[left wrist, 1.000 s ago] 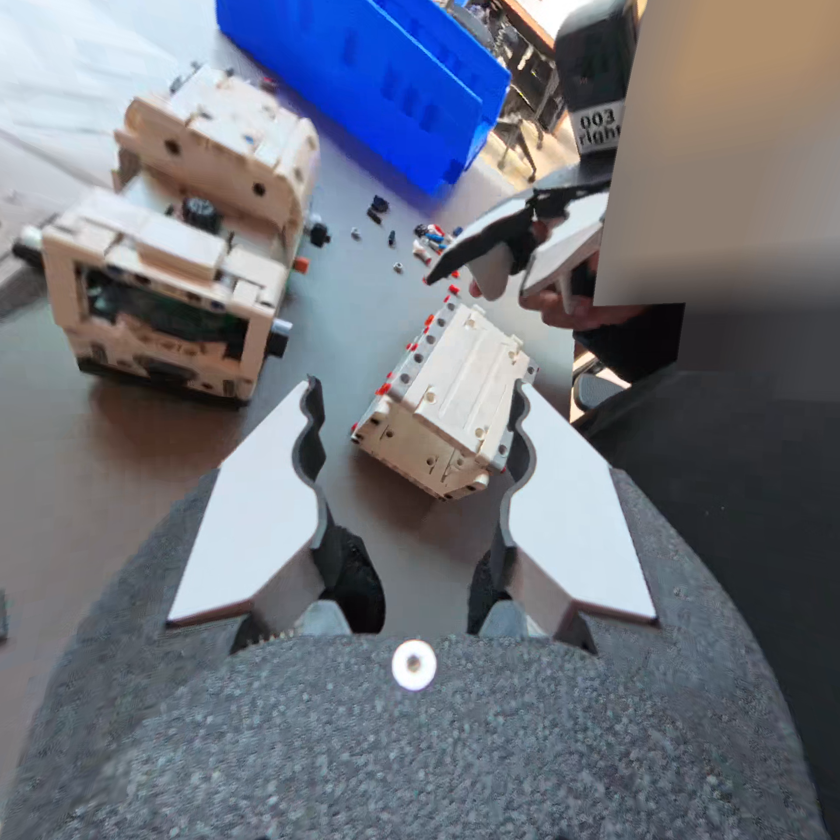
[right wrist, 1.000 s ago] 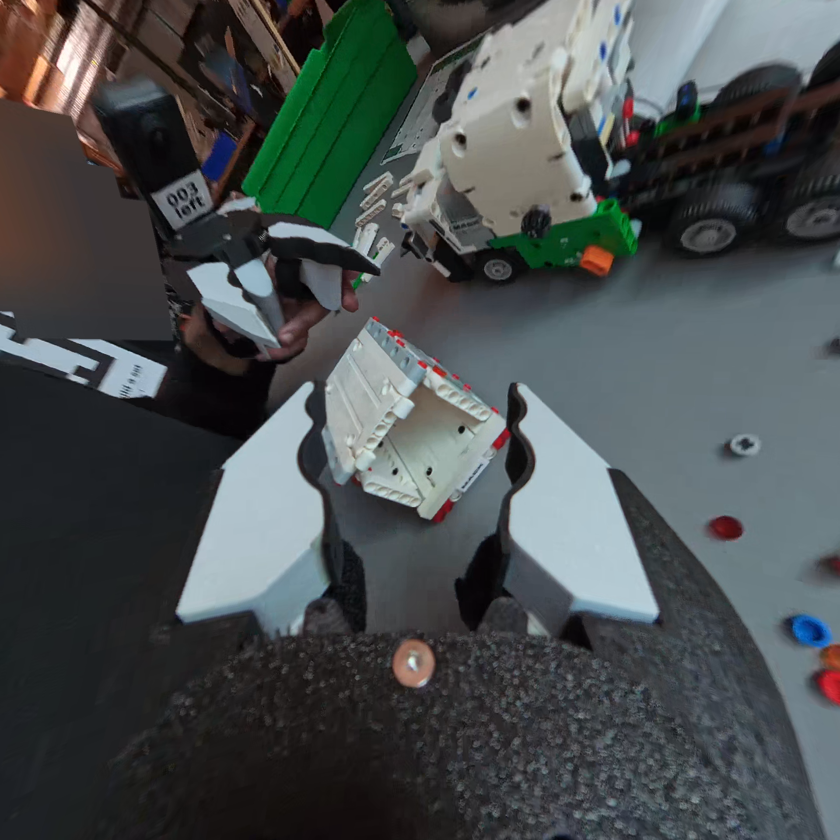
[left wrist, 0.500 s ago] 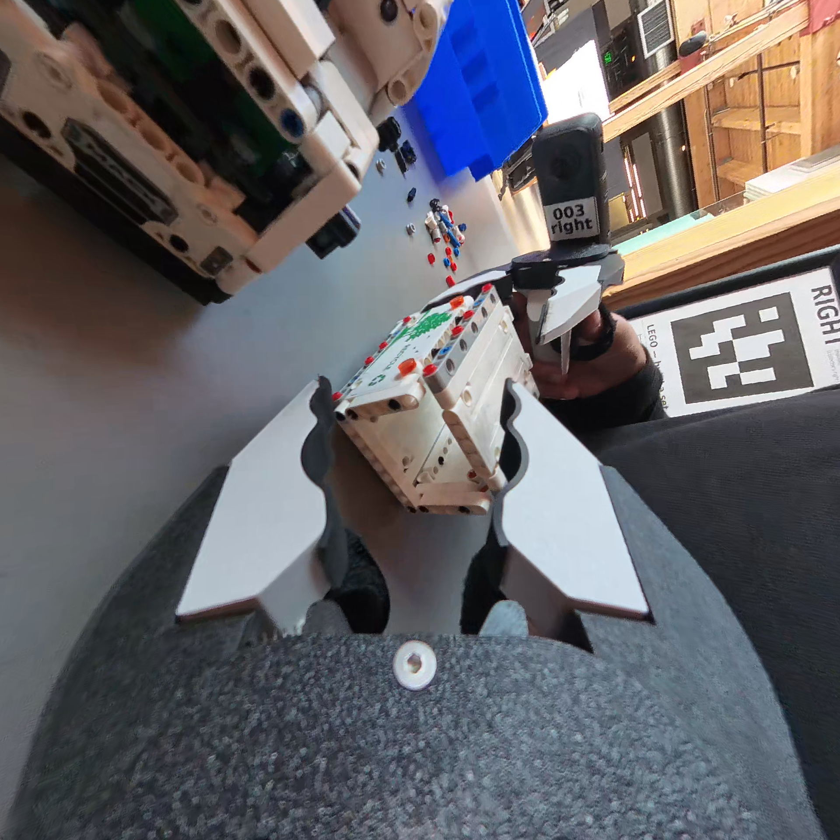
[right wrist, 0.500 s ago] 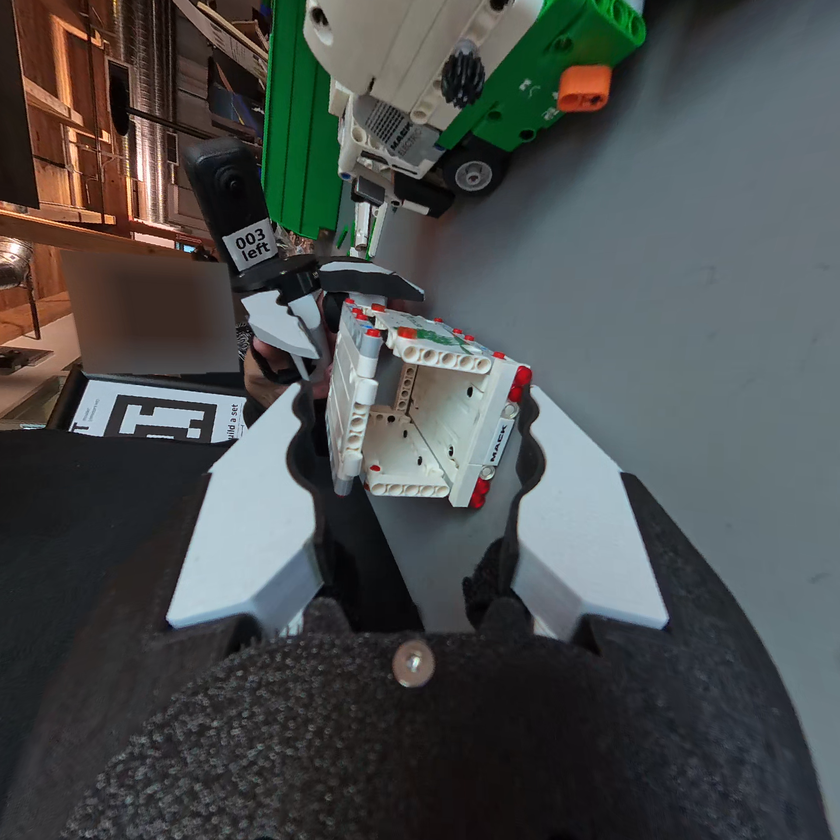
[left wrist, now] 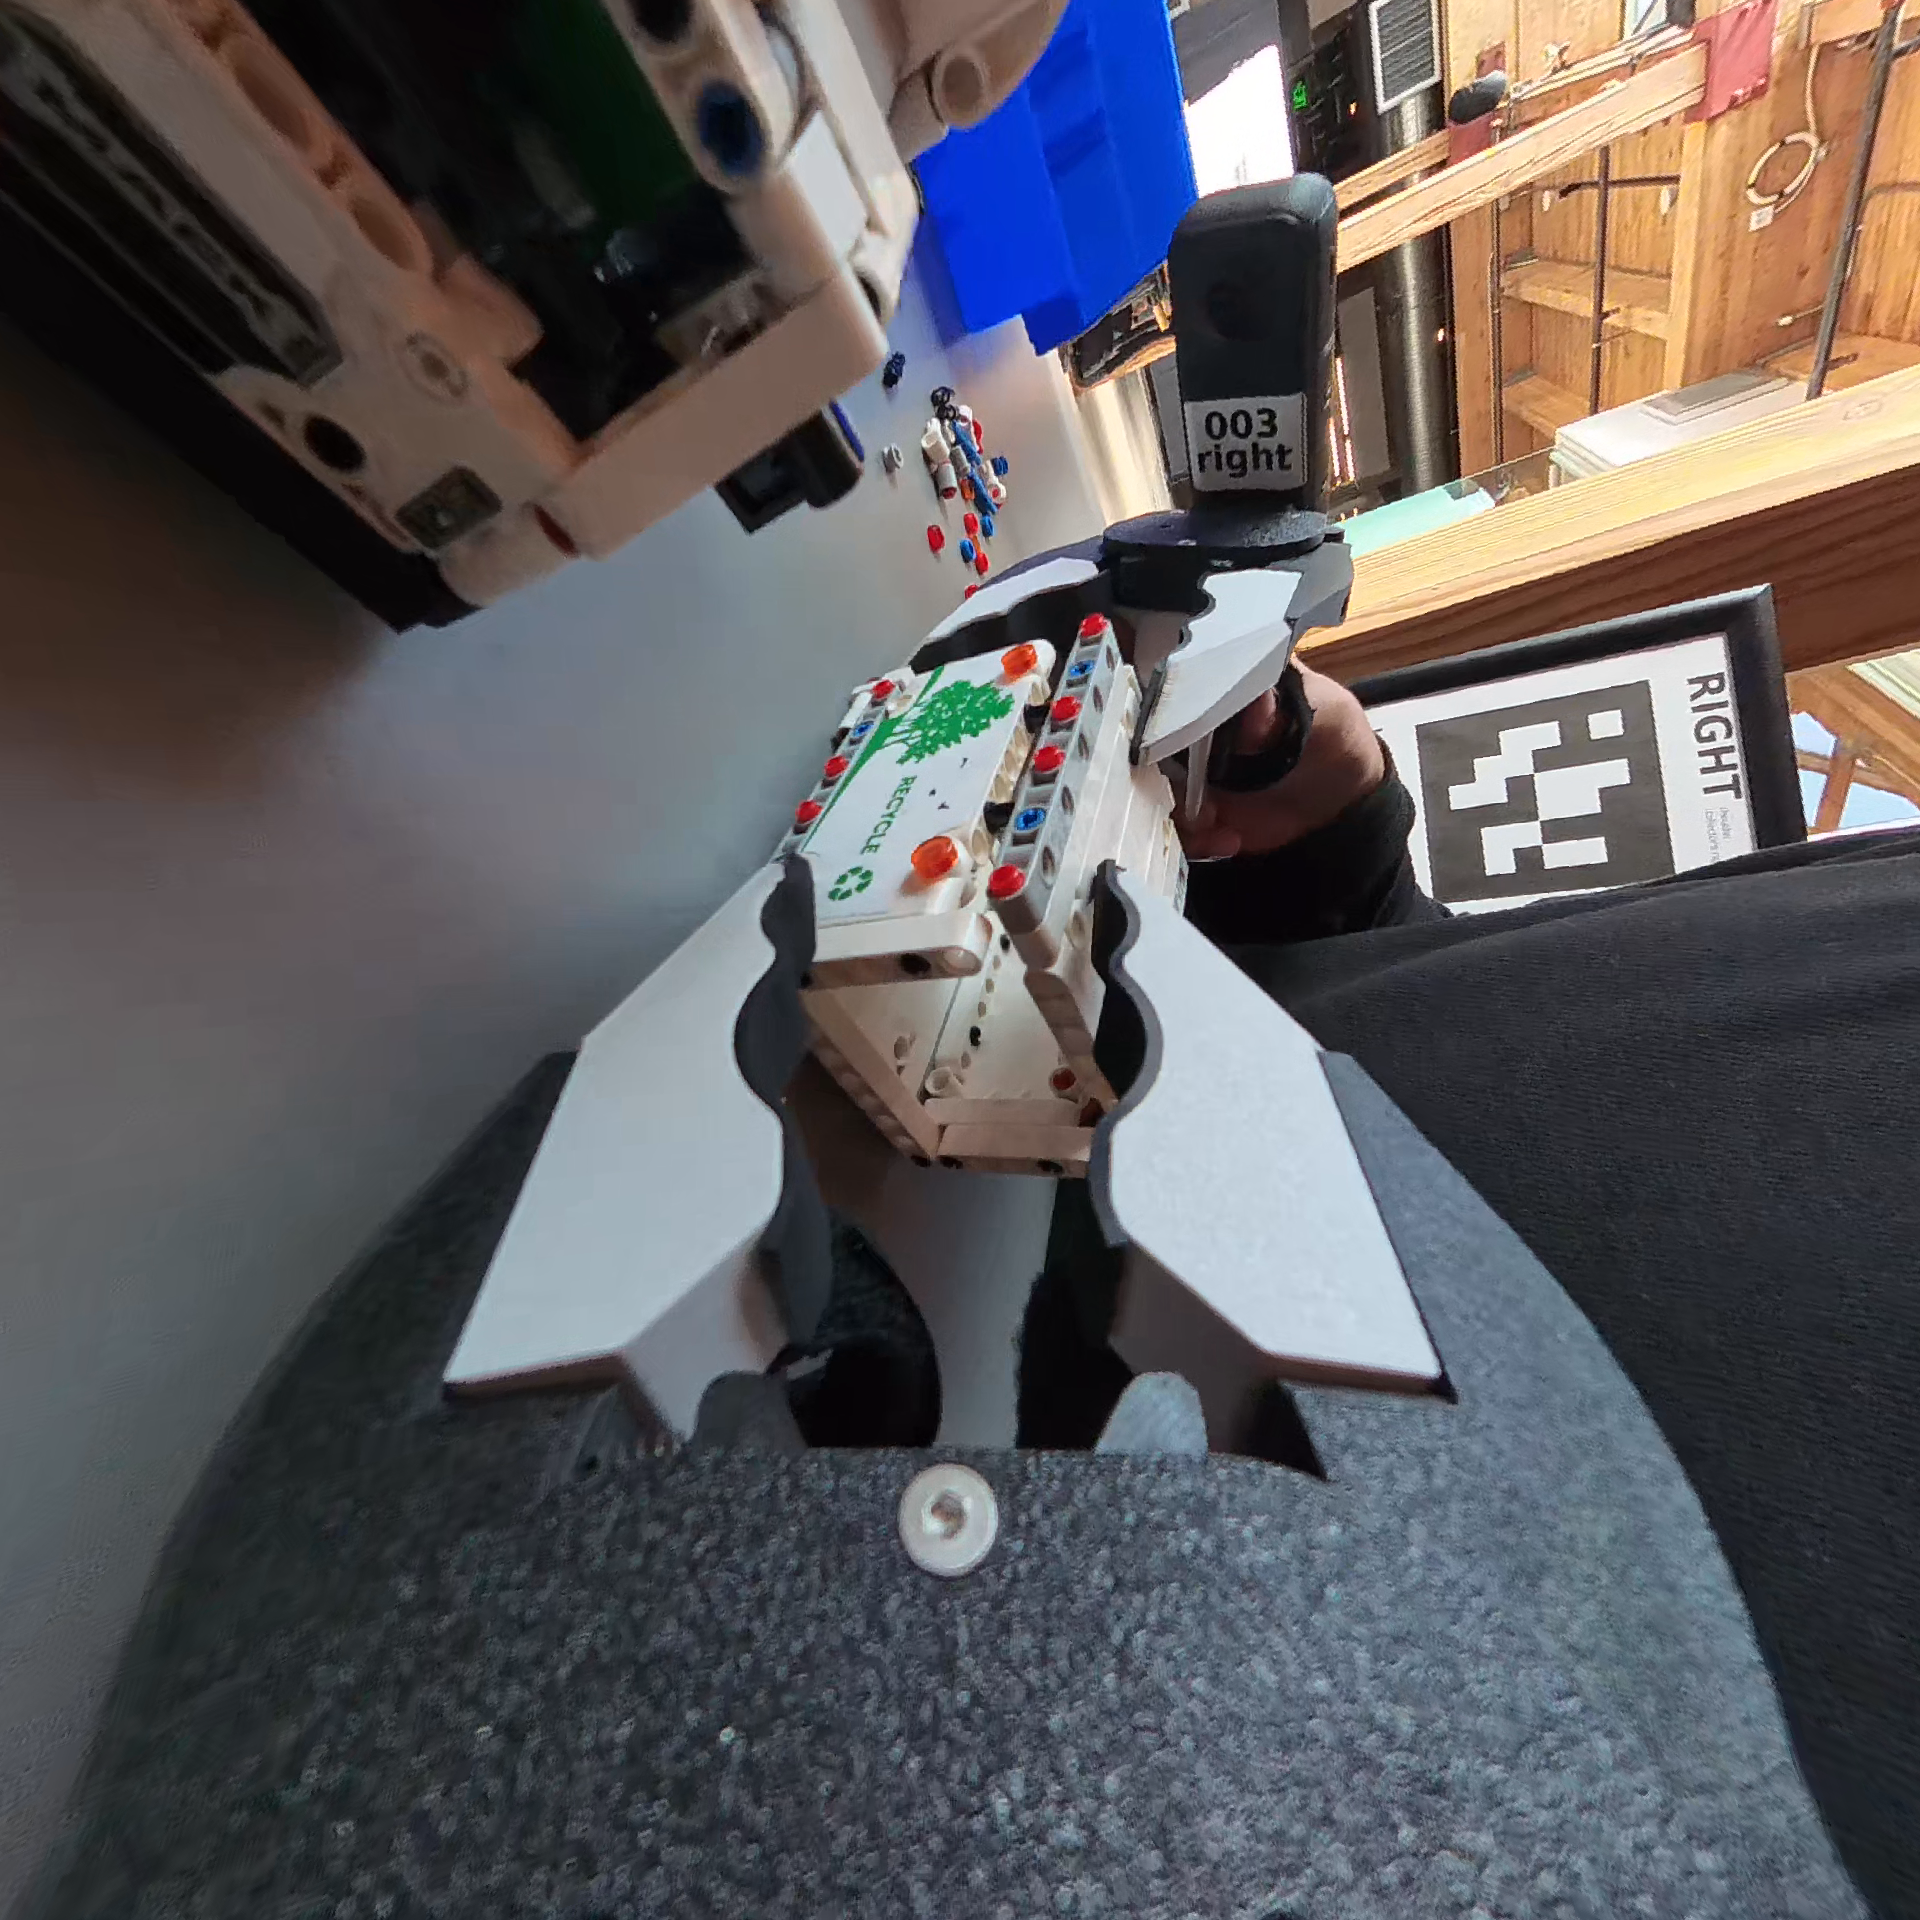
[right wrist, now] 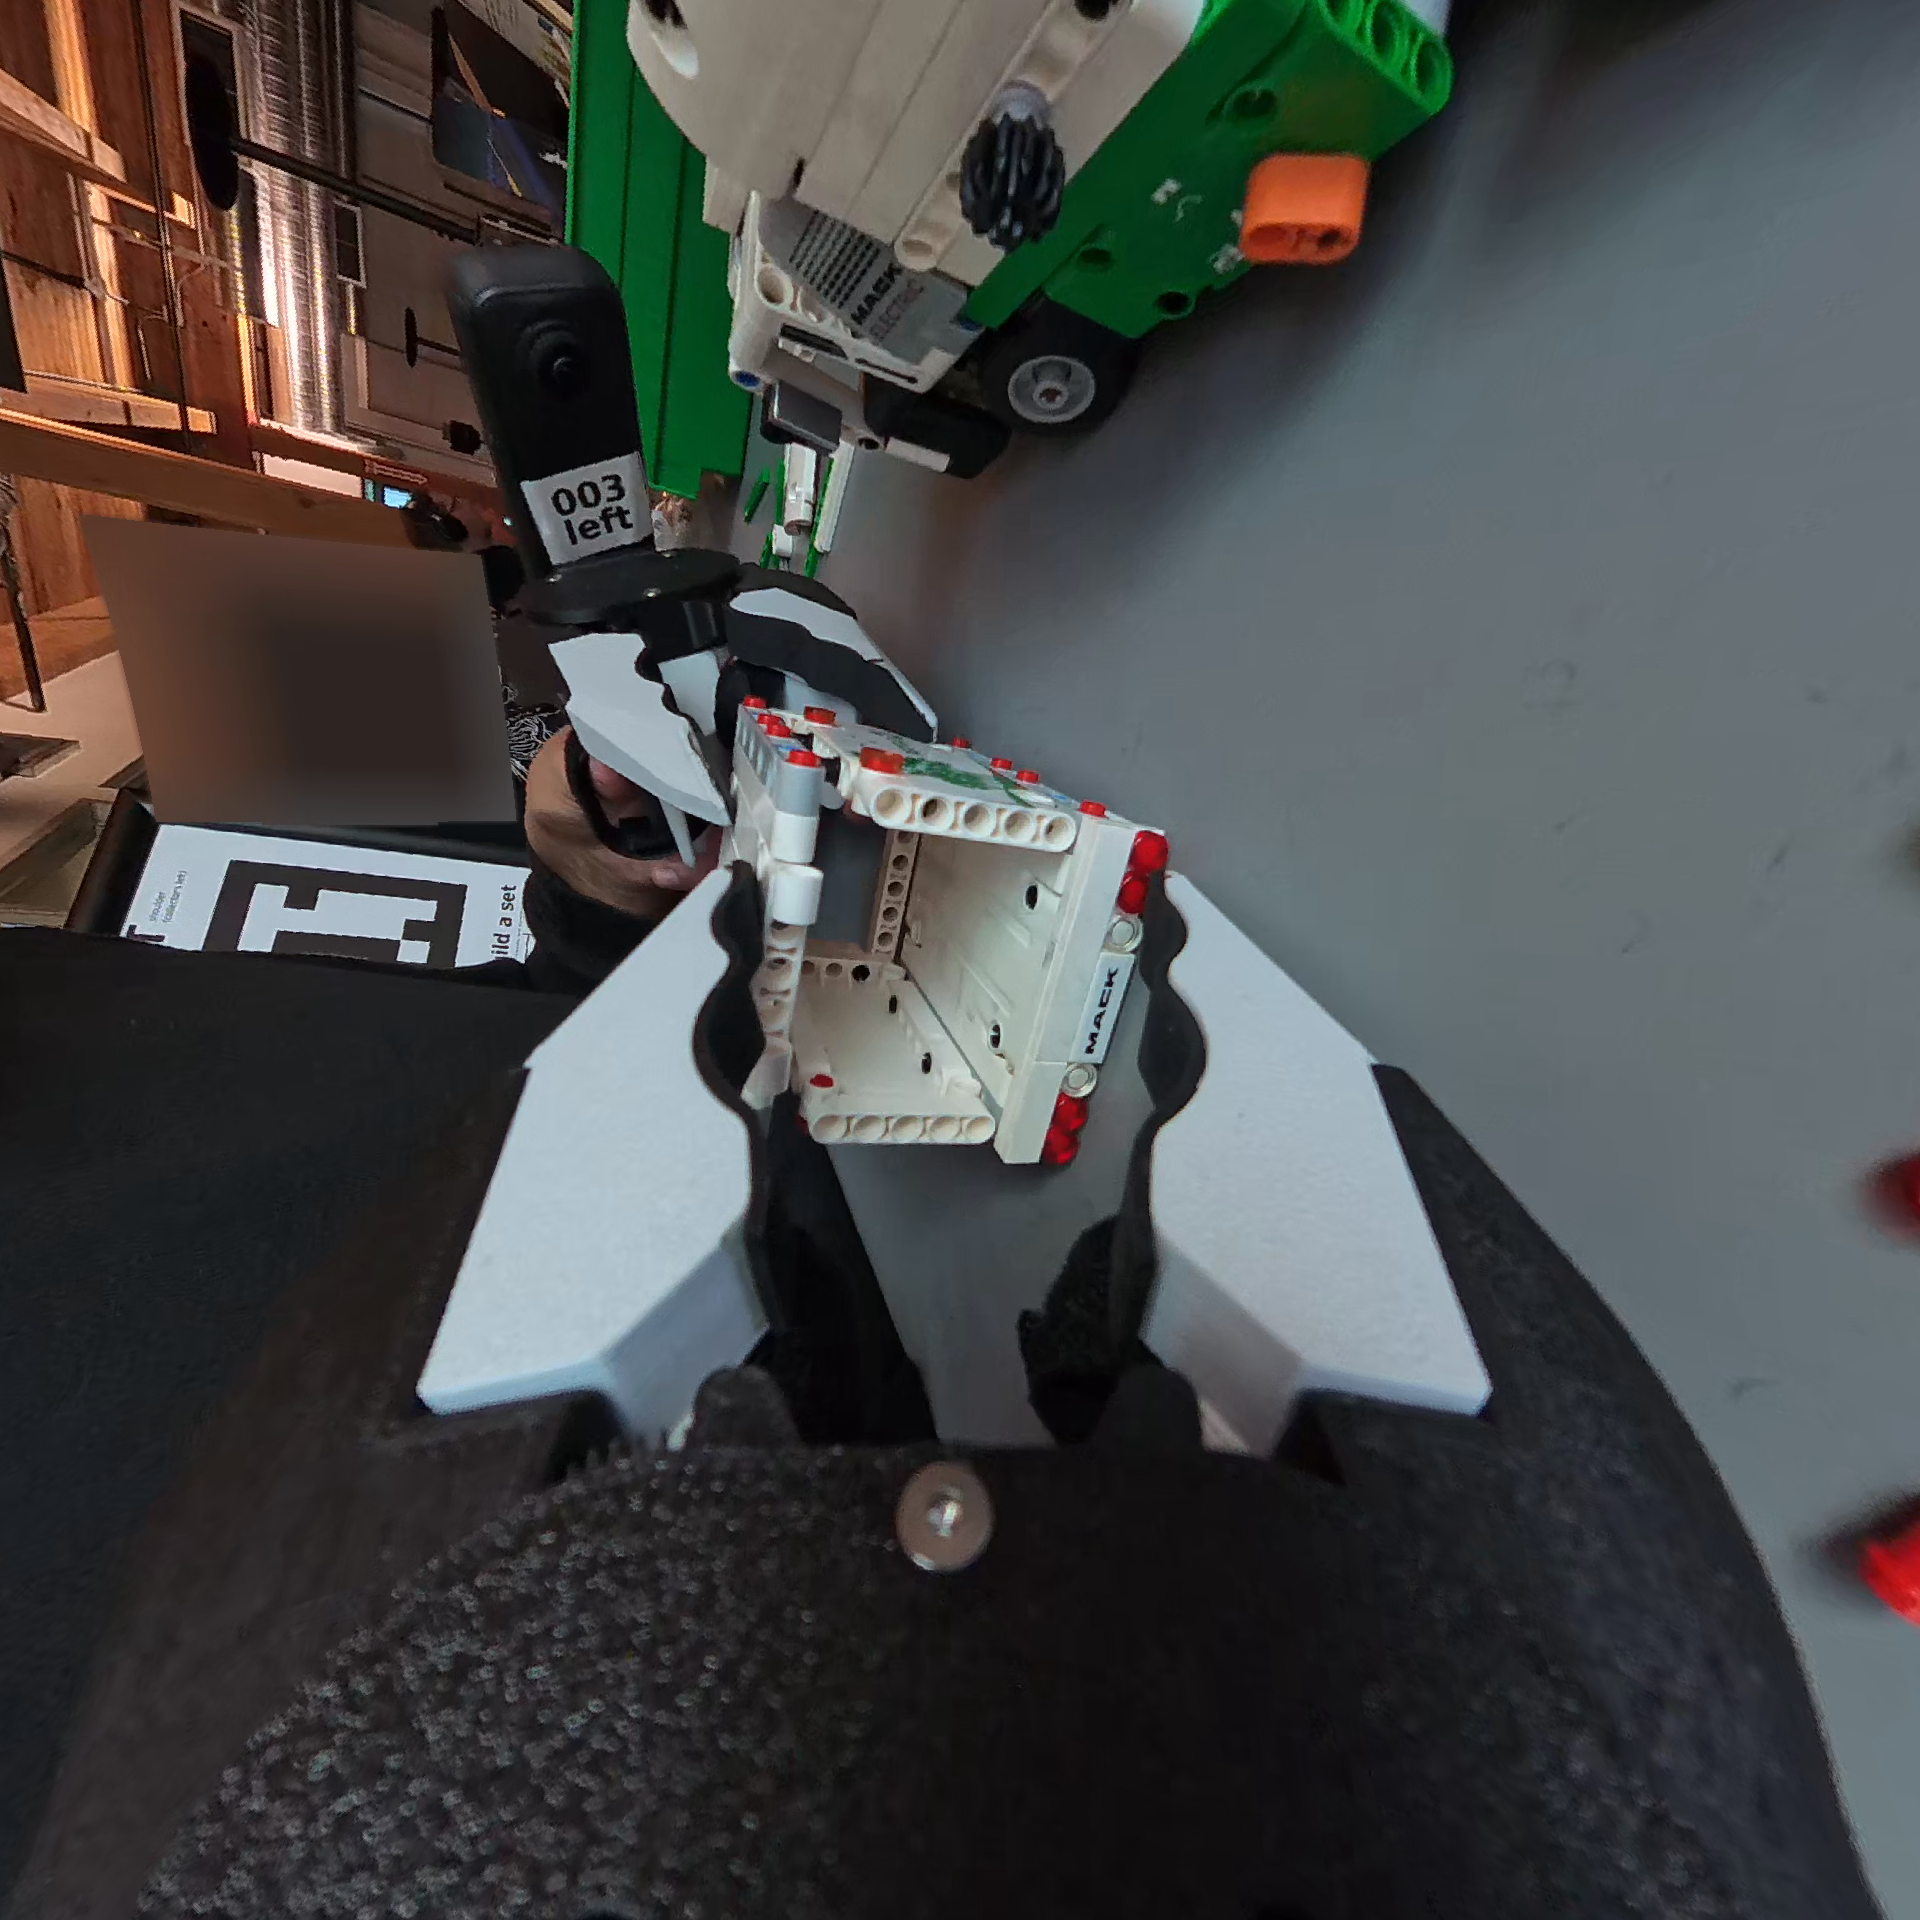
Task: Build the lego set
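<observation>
A white lego box (left wrist: 940, 831) with red pins and a green tree sticker is held off the grey table, tipped on its side. My left gripper (left wrist: 951, 920) is shut on one end of it, a pad on each side wall. My right gripper (right wrist: 948, 920) is shut on the opposite, open end of the box (right wrist: 935, 977), where I look into its hollow inside. Each gripper shows beyond the box in the other's view: the right gripper (left wrist: 1195, 675), the left gripper (right wrist: 717, 707). The white and green lego truck (right wrist: 987, 208) stands on the table behind; it also fills the top left of the left wrist view (left wrist: 416, 260).
A blue bin (left wrist: 1049, 177) and a scatter of small loose pins (left wrist: 966, 468) lie beyond the truck. A green bin (right wrist: 644, 260) stands behind the truck in the right wrist view. Red loose pieces (right wrist: 1896, 1195) lie at the right. A person's dark clothing fills the near side.
Both grippers closed on the white box, which lay on the table a second ago. It is now lifted and rolled onto its side, closer to the truck.
</observation>
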The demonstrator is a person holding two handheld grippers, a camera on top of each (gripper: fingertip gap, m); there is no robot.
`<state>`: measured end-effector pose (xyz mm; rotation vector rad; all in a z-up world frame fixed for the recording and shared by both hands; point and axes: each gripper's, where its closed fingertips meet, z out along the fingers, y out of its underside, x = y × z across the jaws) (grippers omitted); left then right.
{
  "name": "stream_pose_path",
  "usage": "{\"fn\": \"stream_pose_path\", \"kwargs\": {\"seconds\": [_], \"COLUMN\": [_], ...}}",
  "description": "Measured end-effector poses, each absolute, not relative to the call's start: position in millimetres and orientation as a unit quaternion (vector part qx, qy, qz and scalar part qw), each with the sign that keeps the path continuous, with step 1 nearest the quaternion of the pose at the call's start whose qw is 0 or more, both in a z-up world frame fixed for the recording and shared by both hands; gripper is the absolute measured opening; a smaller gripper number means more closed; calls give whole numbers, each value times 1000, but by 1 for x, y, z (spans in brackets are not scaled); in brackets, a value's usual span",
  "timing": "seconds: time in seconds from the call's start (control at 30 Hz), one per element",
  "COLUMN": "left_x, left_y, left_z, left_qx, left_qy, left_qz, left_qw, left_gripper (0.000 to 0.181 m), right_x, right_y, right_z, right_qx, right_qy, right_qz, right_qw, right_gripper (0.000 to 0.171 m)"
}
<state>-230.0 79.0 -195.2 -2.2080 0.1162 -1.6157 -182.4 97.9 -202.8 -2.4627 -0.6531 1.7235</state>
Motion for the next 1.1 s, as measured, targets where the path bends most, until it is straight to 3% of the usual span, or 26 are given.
{"fn": "stream_pose_path", "kwargs": {"seconds": [0.47, 0.7, 0.9, 1.1], "left_x": [-234, -256, -244, -245], "left_y": [79, 68, 67, 69], "left_z": [-189, -195, -201, -200], "left_qx": [-788, -832, -823, -820], "left_qy": [64, 57, 8, -6], "left_qz": [-567, -488, -520, -519], "left_qw": [232, 256, 226, 241], "left_gripper": [46, 58, 67, 63], "right_x": [-184, -183, -184, -185], "right_y": [97, 97, 91, 91], "right_z": [-202, -191, -201, -202], "right_qx": [-796, -789, -799, -804], "right_qy": [-203, -203, -226, -235], "right_qz": [571, 579, 556, 547], "right_qw": [20, 17, -5, -3], "right_gripper": [72, 72, 75, 73]}}
